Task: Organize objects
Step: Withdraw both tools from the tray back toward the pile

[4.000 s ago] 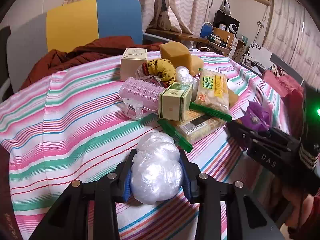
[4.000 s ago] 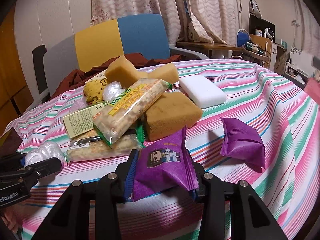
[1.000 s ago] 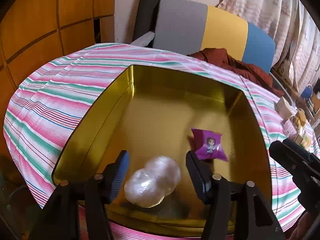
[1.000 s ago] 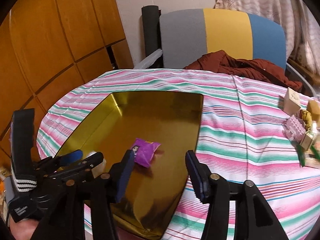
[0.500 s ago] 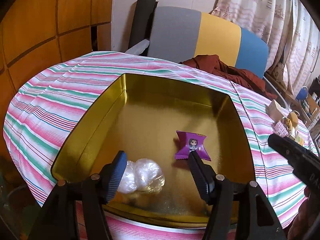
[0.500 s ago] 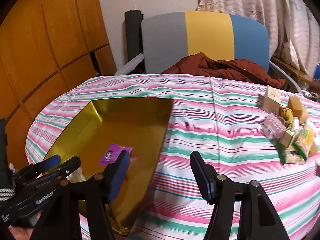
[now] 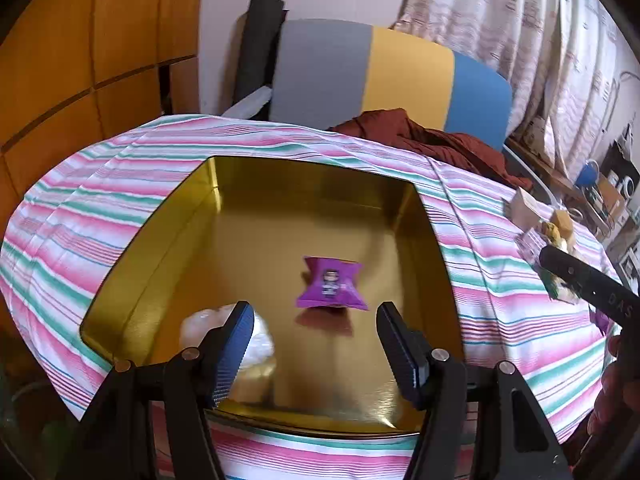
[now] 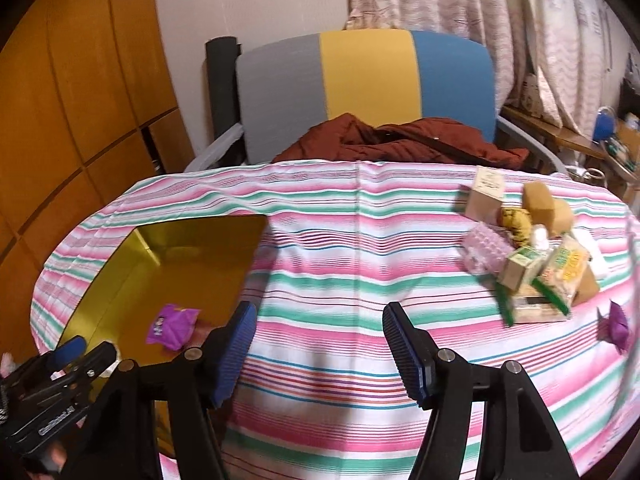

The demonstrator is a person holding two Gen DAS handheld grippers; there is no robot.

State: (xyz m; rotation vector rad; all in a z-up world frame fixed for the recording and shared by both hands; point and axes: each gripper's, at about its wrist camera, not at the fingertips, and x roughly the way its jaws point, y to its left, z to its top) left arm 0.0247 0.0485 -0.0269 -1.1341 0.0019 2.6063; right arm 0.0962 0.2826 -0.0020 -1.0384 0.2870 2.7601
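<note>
Left wrist: left gripper (image 7: pixel 316 344) spread, empty, over the gold tin's (image 7: pixel 132 248) near rim. Purple packet (image 7: pixel 331 283) lies mid-tin; clear plastic wad (image 7: pixel 256 340) in the near corner, likely dropped there for sorting. Much floor still bare.

Right wrist: right gripper (image 8: pixel 318 348) just been opening, nothing between; striped cloth (image 8: pixel 360 240) beyond the tin bare up to the pile (image 8: pixel 532 264).

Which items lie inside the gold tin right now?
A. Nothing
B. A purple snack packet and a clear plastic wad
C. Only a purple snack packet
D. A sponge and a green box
B: the purple snack packet and the clear plastic wad both rest on the floor of the gold tin.
</note>
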